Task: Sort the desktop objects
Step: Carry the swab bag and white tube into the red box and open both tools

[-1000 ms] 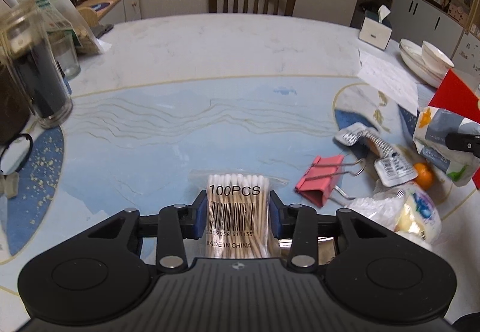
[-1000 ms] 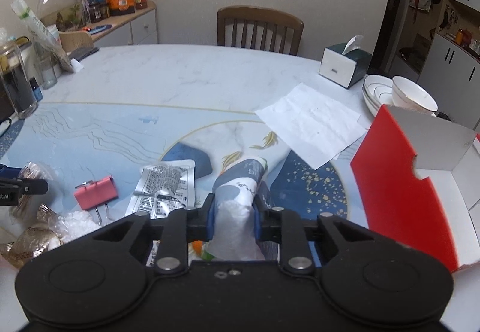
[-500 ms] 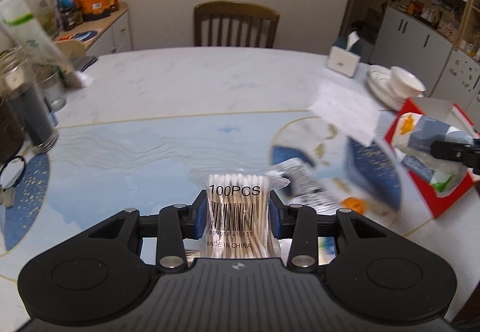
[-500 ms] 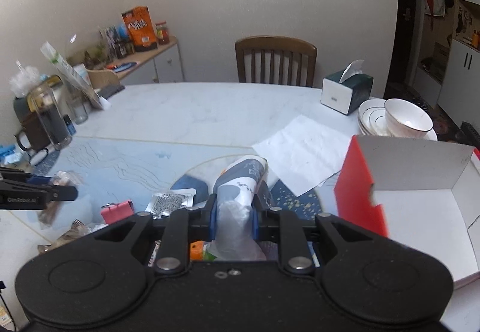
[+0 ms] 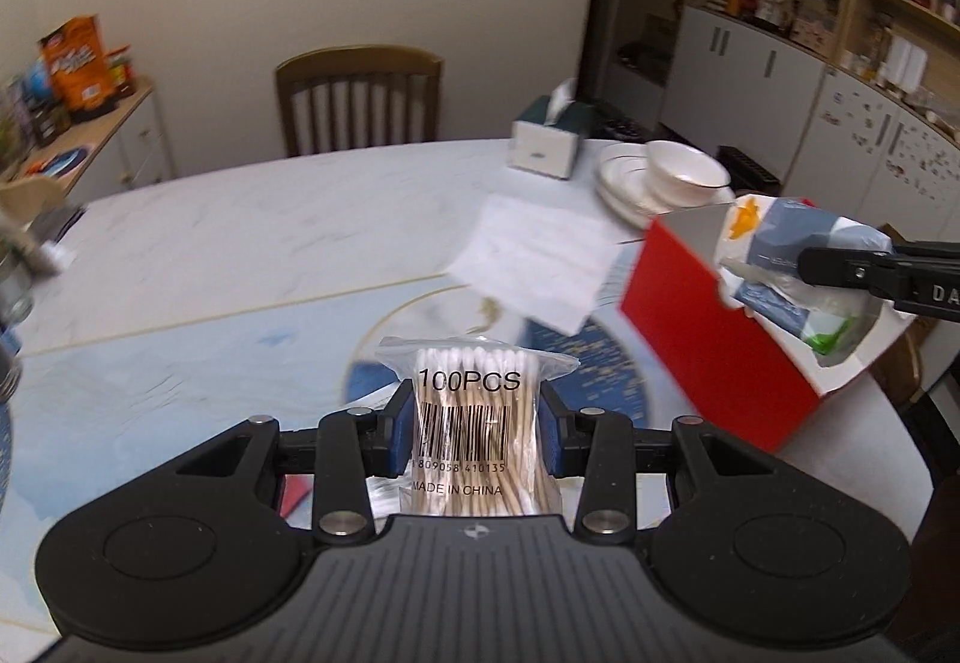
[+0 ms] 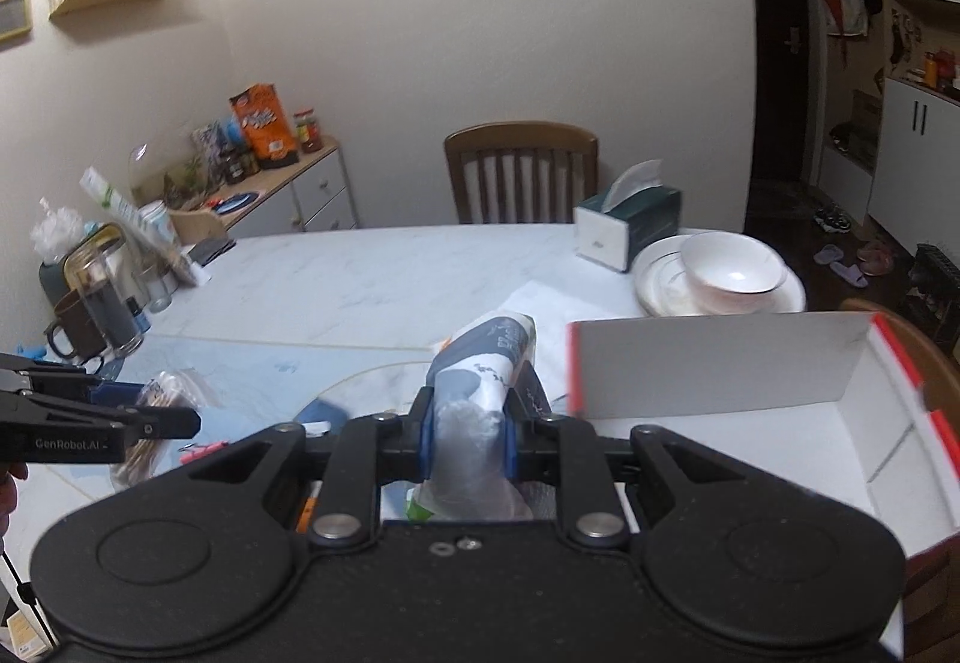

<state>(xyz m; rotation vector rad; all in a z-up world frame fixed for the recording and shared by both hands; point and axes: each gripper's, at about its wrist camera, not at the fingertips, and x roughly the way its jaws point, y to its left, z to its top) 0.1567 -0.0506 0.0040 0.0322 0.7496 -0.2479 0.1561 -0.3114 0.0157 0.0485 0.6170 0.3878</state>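
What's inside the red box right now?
The red box shows bare white floor and walls; the right gripper holds the blue-white packet over it. Its near corner is hidden.

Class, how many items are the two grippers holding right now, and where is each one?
2. The cotton swab bag is clamped in the left gripper above the table; the blue-white packet is in the right gripper, over the red box.

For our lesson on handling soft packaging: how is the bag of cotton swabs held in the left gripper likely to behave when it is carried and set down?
The bag of cotton swabs is thin clear plastic, so probably light and a bit slippery. Its loose top edge flares above the left gripper, suggesting floppy film. The packed sticks likely stiffen the middle.
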